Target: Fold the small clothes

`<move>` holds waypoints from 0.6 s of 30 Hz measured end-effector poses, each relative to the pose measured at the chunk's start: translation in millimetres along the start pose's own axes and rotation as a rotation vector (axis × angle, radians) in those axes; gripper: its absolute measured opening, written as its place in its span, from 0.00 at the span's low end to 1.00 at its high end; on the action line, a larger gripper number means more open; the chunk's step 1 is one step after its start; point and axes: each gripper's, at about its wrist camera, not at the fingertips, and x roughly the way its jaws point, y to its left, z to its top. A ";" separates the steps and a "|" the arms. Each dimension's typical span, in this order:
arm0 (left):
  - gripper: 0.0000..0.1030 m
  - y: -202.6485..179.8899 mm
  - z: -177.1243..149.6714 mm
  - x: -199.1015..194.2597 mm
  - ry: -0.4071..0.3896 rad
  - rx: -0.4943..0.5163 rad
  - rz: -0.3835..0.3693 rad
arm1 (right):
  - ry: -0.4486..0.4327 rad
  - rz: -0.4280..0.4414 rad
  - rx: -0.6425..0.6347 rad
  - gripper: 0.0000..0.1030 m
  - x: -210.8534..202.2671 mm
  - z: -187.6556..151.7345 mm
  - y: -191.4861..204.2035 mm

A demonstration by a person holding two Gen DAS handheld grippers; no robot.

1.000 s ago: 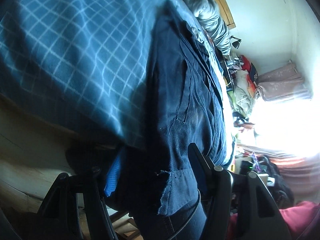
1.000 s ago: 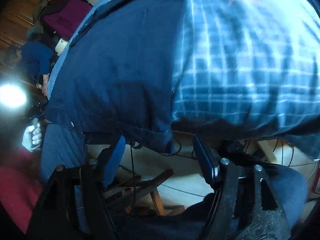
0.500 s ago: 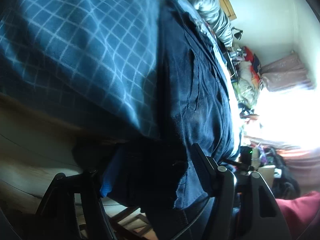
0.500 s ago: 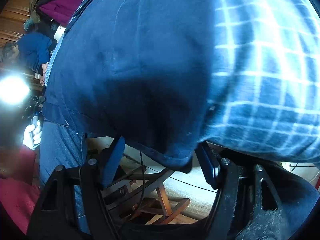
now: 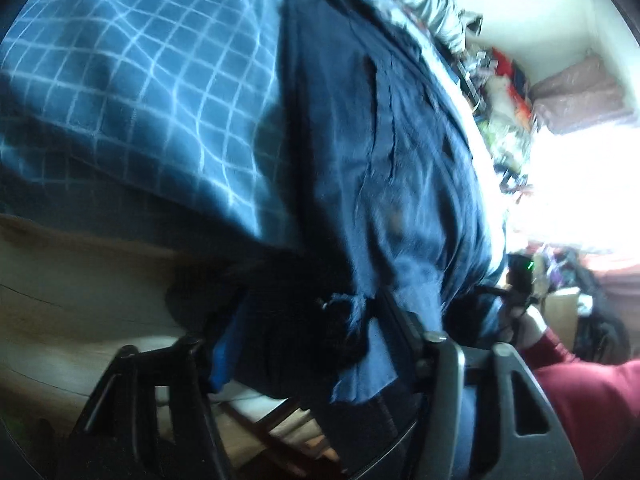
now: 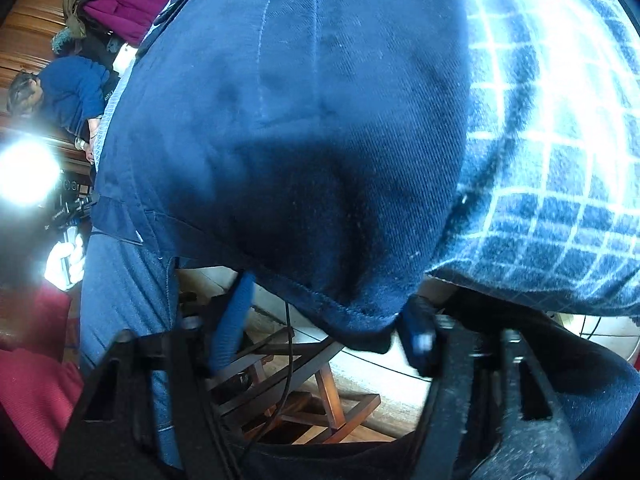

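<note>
A dark navy garment (image 5: 400,140) lies on a blue checked blanket (image 5: 140,80), and its hem hangs over the near edge. My left gripper (image 5: 316,332) is open at that edge, with a frayed corner of the hem drooping between its fingers. In the right wrist view the same navy garment (image 6: 300,120) fills the frame beside the checked blanket (image 6: 560,160). My right gripper (image 6: 324,320) is open too; the stitched hem sags between its fingers, close to the right fingertip (image 6: 416,328).
A wooden frame (image 6: 312,396) and a cable sit on the floor below the edge. A person in a blue top (image 6: 72,88) and a magenta cloth pile (image 6: 132,4) are at far left. A red sleeve (image 5: 580,392) is near the left gripper. Clutter lines the window side.
Both grippers have pushed in closer to the blanket's edge. The navy hem now hangs deeper between each pair of fingers. The fingers stay wide apart.
</note>
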 end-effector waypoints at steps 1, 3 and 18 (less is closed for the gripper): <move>0.24 -1.0 -1.3 1.8 -0.007 -0.010 -0.031 | -0.007 0.007 -0.003 0.32 -2.8 -0.9 1.2; 0.18 -11.6 -1.3 0.8 -0.020 0.009 -0.065 | -0.032 0.029 -0.039 0.22 -14.7 -5.3 13.5; 0.17 -98.0 56.8 -86.4 -0.336 0.068 -0.388 | -0.429 0.297 -0.065 0.09 -158.9 14.0 54.2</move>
